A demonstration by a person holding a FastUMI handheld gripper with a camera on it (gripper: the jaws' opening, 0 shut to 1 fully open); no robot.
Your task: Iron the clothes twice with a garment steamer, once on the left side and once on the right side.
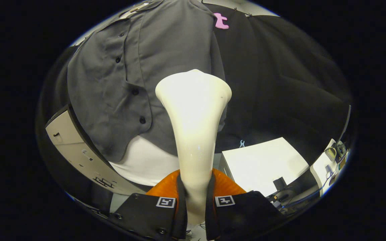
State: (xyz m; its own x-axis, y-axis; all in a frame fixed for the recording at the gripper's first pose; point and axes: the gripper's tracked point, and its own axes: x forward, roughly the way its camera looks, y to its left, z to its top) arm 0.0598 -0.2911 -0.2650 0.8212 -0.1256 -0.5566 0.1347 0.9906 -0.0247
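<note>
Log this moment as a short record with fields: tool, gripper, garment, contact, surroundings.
tool: white garment steamer, handle running back between the fingers, flared head pointing ahead
gripper: gripper shut on the steamer's handle, both fingers pressed against it
garment: grey button shirt hanging beyond the steamer, over a white layer
contact: head lies over the shirt's lower part, beside the button strip; actual touch cannot be told
surroundings: white table beyond the fingers; orange hose behind the handle
</note>
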